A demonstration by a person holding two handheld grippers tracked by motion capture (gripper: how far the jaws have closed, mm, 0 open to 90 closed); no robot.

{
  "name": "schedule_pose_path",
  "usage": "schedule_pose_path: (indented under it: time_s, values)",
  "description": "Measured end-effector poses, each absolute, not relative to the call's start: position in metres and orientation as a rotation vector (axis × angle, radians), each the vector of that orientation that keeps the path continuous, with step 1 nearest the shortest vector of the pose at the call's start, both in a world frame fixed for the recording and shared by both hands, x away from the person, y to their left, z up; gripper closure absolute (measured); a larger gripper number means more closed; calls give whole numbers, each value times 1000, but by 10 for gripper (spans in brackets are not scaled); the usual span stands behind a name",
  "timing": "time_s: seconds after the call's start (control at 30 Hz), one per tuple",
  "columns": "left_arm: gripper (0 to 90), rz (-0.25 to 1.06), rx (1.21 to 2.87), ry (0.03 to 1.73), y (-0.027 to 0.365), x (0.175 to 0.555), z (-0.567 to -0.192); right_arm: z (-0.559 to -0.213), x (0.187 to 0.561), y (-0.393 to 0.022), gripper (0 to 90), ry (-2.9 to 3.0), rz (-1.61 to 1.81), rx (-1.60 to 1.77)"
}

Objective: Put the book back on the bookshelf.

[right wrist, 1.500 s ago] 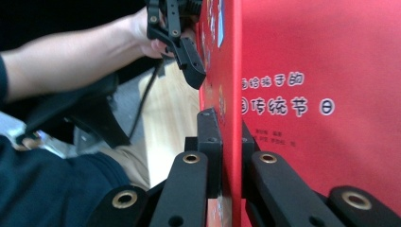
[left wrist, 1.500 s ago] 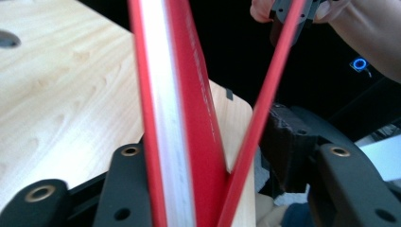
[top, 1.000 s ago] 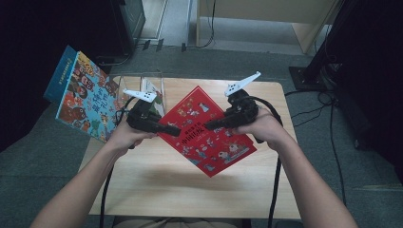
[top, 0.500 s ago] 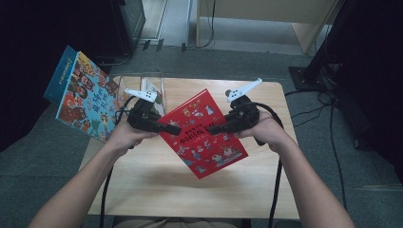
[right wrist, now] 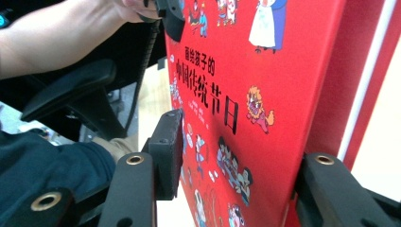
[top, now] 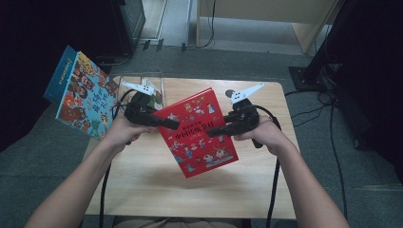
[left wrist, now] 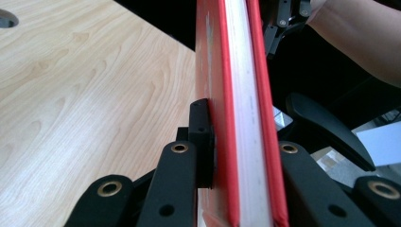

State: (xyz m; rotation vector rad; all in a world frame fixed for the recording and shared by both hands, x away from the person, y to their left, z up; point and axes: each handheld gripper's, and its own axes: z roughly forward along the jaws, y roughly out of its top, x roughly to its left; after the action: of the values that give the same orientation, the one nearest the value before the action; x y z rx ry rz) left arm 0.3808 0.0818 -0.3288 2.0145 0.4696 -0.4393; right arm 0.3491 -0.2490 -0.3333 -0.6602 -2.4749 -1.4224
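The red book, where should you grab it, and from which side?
Best guess: pinch the red book by its thin edges, one gripper from each side, since it's flat and slim enough to fit between jaws. The left gripper clamps its left edge like that. The right gripper, whose jaws have just been opening, straddles the opposite edge.

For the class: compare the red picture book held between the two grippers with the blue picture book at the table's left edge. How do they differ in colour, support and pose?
The red picture book has a red cover; the blue picture book has a blue one. The red book is held above the wooden table, clamped by the left gripper; no gripper touches the blue book. The red book lies over the tabletop; the blue book leans out past the table's left edge. Both covers carry colourful cartoon figures.
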Motion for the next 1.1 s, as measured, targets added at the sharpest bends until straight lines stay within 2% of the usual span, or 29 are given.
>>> schedule_pose_path:
  time_s: [0.37,0.6,0.9,1.1]
  values:
    - [799,-410,2012,500,87,383,-316,-340,352,-260,551,-2412,-1486,-663]
    - [806,-342,2037,585,92,387,-313,-351,357,-286,529,-2425,-1470,-960]
    - [806,-260,2065,647,99,388,-311,-369,356,-290,474,-2591,-1365,-1203]
    - [806,-215,2073,675,101,387,-310,-389,353,-285,453,-2636,-1328,-1233]
